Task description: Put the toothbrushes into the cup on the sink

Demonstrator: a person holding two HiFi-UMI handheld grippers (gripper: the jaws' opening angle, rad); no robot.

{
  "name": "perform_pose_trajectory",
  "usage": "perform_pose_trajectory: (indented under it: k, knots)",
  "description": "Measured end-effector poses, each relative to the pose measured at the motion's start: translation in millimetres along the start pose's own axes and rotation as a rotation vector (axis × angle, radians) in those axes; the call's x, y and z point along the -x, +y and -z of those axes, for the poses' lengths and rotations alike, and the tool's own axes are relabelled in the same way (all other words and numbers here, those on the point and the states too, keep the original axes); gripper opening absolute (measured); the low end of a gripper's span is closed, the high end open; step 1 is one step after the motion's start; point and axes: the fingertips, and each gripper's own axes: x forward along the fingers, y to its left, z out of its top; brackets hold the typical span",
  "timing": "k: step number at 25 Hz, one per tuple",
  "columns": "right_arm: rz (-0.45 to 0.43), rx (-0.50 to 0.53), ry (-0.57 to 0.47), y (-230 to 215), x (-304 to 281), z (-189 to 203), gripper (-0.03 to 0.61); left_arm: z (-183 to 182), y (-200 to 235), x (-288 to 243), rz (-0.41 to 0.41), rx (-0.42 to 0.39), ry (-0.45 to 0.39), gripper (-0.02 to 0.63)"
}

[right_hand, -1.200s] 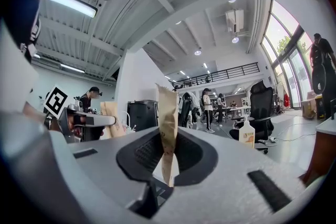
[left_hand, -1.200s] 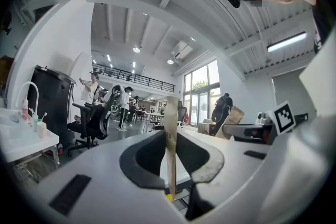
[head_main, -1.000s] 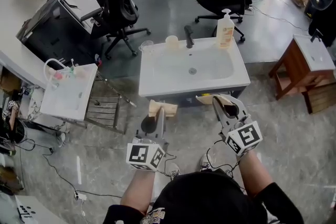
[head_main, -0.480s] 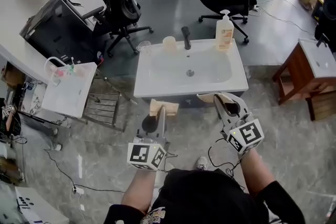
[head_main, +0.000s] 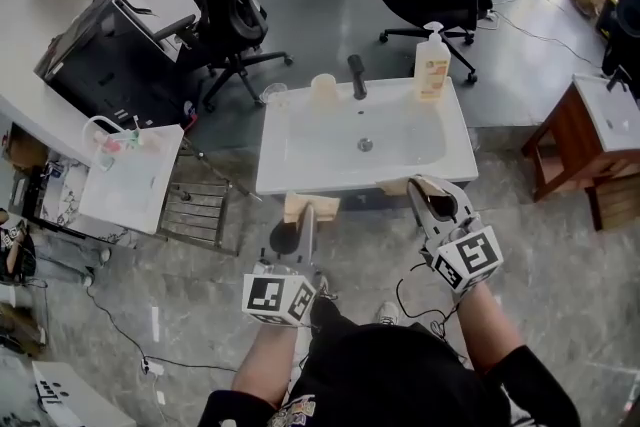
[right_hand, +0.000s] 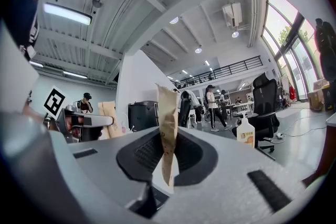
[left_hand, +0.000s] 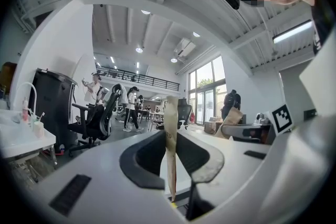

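Toothbrush packets, tan paper, two. The left packet point(head_main: 311, 206) is pinched flat between the nearly closed jaws of the left tool point(head_main: 303, 220), near the front edge of the sink point(head_main: 300, 177). The right packet point(head_main: 398, 186) is clamped likewise in the right tool point(head_main: 425, 200). The beige cup point(head_main: 324, 87) stands on the sink's back rim beside the faucet point(head_main: 357, 75).

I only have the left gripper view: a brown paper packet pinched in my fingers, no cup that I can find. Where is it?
Observer: In the head view the beige cup stands on the sink's back rim, just left of the faucet.
Operator: What about my other hand?
Observer: The right gripper is shut on its own brown paper packet.
Operator: Anything else on that rim?
Observer: A soap pump bottle stands right of the faucet.
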Motion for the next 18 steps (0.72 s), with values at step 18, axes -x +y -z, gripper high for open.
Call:
perform_pose_trajectory:
  k: [18]
  knots:
    - [0.155,0.023,0.012,33,-176,-1,0.043,-15,184,-80,0.139,0.046,-0.002,0.057]
